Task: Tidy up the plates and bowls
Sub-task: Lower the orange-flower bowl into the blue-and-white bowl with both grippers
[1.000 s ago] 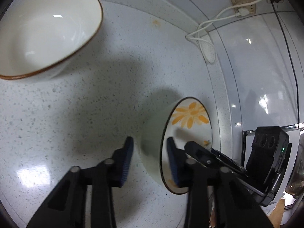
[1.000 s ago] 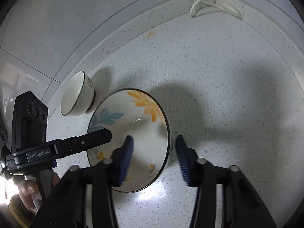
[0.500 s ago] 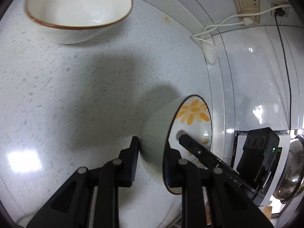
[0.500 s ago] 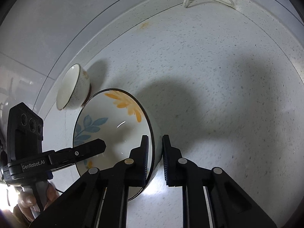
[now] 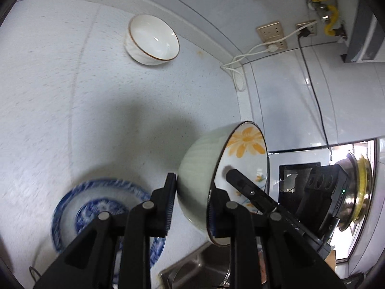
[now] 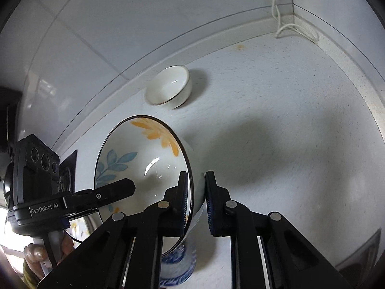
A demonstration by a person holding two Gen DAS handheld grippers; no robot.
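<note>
A flower-painted bowl (image 5: pixel 204 168) with a dark rim is held in the air by both grippers. My left gripper (image 5: pixel 191 207) is shut on one side of its rim, one finger inside, one outside. My right gripper (image 6: pixel 195 200) is shut on the opposite rim of the bowl (image 6: pixel 144 159). A plain white bowl (image 5: pixel 151 43) with a brown rim stands on the counter near the back wall; it also shows in the right wrist view (image 6: pixel 168 88). A blue-patterned plate (image 5: pixel 79 207) lies on the counter under the left gripper, and shows partly below the bowl (image 6: pixel 178 269).
The speckled white counter (image 5: pixel 72 96) meets tiled walls. A white cable (image 5: pixel 240 57) and wall sockets (image 5: pixel 272 33) are in the corner. A steel sink (image 5: pixel 199 269) is at the front edge. A pot lid (image 5: pixel 358 187) is at far right.
Both grippers, shut on the flower bowl since half a second ago, have lifted it off the counter and pulled back. The white bowl now looks farther away and the blue plate has come into view.
</note>
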